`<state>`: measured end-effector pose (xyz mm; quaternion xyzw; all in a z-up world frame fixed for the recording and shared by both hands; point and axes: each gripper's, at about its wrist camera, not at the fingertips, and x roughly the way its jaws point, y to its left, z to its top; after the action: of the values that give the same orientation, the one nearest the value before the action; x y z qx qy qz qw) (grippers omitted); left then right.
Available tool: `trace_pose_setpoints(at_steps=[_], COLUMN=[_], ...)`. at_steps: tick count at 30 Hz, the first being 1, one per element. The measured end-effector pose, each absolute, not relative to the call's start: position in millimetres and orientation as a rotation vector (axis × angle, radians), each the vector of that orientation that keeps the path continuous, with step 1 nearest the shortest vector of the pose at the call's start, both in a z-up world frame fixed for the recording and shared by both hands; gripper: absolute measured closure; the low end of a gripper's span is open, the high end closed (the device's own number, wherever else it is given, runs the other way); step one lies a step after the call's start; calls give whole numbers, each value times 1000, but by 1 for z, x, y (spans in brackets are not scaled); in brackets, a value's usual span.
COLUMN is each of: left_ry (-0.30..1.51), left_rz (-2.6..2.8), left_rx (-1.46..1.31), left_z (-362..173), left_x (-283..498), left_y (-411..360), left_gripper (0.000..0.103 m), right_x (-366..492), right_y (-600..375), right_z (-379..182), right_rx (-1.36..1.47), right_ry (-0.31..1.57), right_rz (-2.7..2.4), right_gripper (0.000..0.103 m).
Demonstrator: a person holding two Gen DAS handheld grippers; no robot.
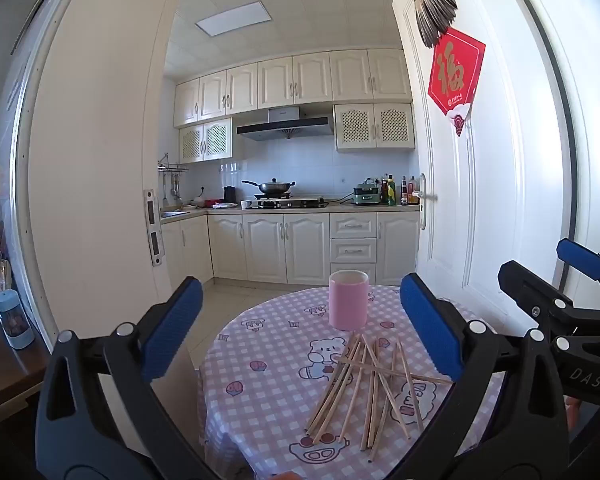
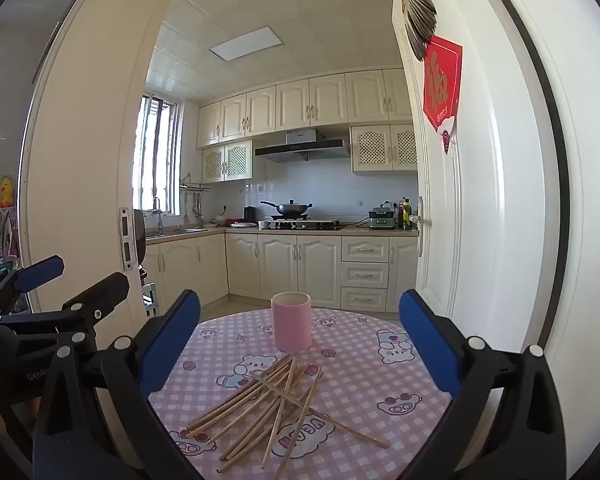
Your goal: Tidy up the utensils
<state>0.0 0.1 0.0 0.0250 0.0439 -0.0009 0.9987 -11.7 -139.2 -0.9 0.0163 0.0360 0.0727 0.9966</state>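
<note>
Several wooden chopsticks lie in a loose crossed pile on a round table with a pink checked cloth. Behind the pile stands an upright pink cup, with nothing showing above its rim. My left gripper hovers open above the near side of the table, nothing between its blue pads. My right gripper is also open and holds nothing, at about the same height. Each gripper shows at the edge of the other's view: the right one, the left one.
An open white door with a red paper sign stands right of the table. Beyond lies a kitchen with cabinets, a stove and a wok. A wooden sideboard with a blue bottle sits at the left.
</note>
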Motion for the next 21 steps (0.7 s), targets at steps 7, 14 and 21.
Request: trace_pose_setpoints(at_steps=[7, 14, 21], left_ry=[93, 103, 106], left_rz=[-2, -10, -14], left_rx=[48, 44, 41], left_z=[0, -6, -3], left_x=[-1, 0, 1], left_y=[1, 3, 1], left_gripper=[6, 6, 6], right_x=[-12, -12, -14], right_y=[-140, -141, -142], right_z=[-1, 1, -2], right_rx=[33, 34, 37], right_ry=[84, 83, 83], right_rz=[150, 149, 149], right_gripper=[7, 7, 7])
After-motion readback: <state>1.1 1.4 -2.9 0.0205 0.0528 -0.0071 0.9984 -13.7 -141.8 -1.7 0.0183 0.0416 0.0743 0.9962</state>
